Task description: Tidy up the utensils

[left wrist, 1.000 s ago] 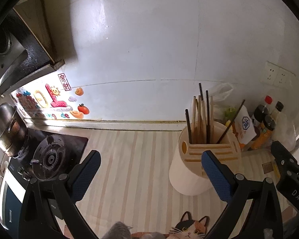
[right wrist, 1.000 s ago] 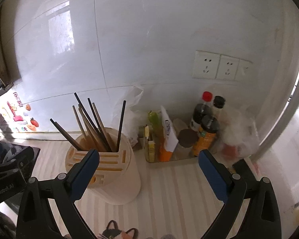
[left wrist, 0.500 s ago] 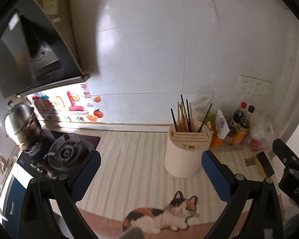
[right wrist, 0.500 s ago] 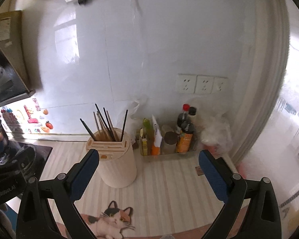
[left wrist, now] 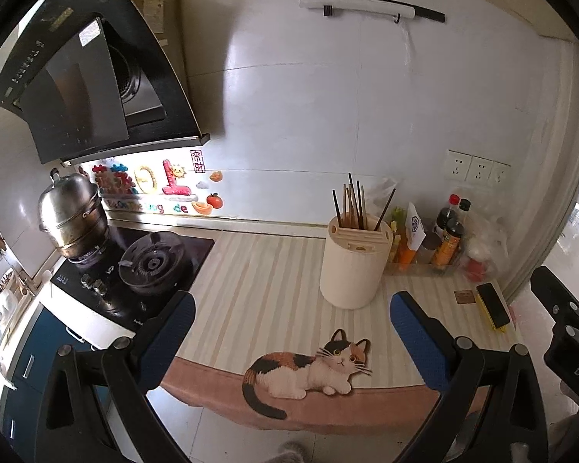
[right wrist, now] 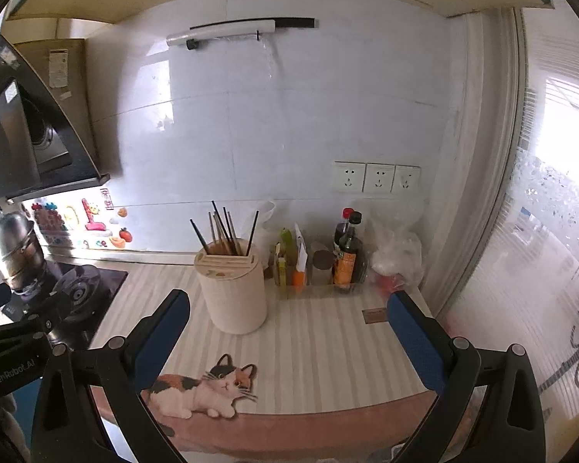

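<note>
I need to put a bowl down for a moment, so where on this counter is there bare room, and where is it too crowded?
Bare striped mat lies between the stove and the cream utensil holder, running forward to the cat picture. A second patch lies in front of the condiment tray, right of the holder. The back right corner is crowded with bottles and a plastic bag.

domestic kitchen. landmark: cream utensil holder [left wrist: 353,264] with chopsticks [left wrist: 353,202], standing on a striped countertop [left wrist: 266,281]. left of the holder, a black gas hob [left wrist: 135,274] set into the counter, a lidded steel pot [left wrist: 71,214] on its far burner. above the hob, a black extractor hood [left wrist: 85,77]. right of the holder, sauce bottles [left wrist: 447,237] and seasoning packets in a clear tray against the white tiled wall [left wrist: 308,115]; wall sockets [right wrist: 376,177] above them. in front of the holder, a cat-print mat [right wrist: 204,387] at the counter edge. colourful stickers [left wrist: 154,187] on the tiles behind the hob.
</note>
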